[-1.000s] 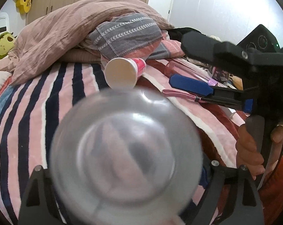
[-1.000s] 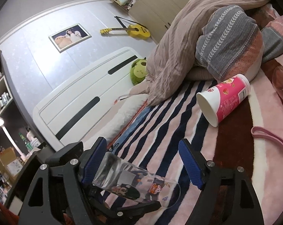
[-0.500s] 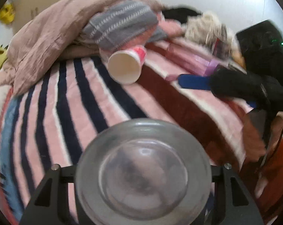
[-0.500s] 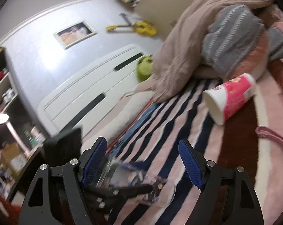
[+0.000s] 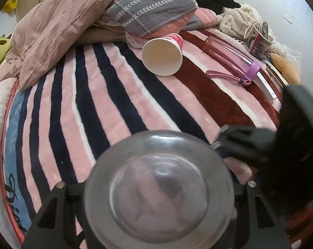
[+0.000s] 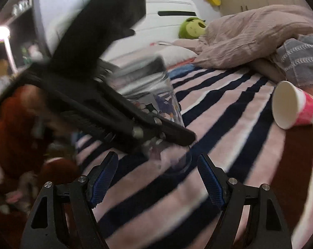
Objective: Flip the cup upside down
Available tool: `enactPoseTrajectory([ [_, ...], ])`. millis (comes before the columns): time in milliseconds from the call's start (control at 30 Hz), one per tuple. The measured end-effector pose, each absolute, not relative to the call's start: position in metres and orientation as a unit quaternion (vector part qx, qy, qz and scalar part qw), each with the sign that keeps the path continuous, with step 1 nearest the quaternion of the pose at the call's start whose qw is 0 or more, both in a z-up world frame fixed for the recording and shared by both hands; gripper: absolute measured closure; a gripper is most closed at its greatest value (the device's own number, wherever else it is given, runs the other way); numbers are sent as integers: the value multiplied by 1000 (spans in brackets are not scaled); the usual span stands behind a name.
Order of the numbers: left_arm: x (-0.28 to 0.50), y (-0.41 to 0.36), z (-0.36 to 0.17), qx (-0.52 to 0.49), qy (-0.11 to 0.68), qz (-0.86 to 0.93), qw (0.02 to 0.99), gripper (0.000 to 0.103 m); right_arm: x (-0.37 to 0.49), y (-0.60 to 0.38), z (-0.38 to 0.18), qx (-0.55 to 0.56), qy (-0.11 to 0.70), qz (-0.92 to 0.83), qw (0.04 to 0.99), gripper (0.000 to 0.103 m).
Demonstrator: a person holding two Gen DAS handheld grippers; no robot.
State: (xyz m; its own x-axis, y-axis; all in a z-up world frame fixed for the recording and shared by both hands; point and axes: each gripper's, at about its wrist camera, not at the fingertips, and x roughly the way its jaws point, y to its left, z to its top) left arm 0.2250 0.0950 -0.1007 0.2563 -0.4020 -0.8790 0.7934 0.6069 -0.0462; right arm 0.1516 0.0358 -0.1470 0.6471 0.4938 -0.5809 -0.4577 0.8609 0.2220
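We see the left hand-held gripper (image 6: 156, 128) clamped around the clear printed drinking glass (image 6: 154, 103), tilted steeply above the striped pink-and-navy bed blanket (image 5: 94, 95), one end toward the blanket. In the left wrist view the glass (image 5: 158, 188) fills the lower centre, end-on. Our right hand-held gripper (image 6: 157, 178) stands wide and holds nothing, just beside the glass. Beyond the glass lies a pink-and-white paper cup (image 5: 162, 56) on its side.

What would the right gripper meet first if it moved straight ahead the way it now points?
Probably the clear glass cup held by the left gripper, directly ahead of the open right gripper; depth is uncertain.
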Motion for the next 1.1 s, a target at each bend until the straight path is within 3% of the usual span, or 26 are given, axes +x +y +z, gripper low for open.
enactPoseTrajectory([
  [133, 228, 106, -94, 180, 468, -398, 768, 46, 156, 40, -157, 40, 328, 256, 908, 47],
  [233, 220, 123, -73, 145, 435, -421, 783, 24, 152, 40, -157, 31, 335, 259, 906, 49],
  [267, 215, 130, -65, 132, 423, -427, 788, 23, 151, 39, -157, 31, 335, 258, 906, 49],
  [567, 208, 143, -62, 123, 416, -422, 796, 23, 153, 43, -155, 25, 338, 250, 907, 48],
  [700, 207, 147, -61, 122, 413, -420, 799, 21, 158, 44, -158, 21, 348, 238, 906, 38],
  [1100, 189, 179, -37, 71, 398, -448, 798, 17, 135, 33, -132, 45, 318, 243, 915, 31],
])
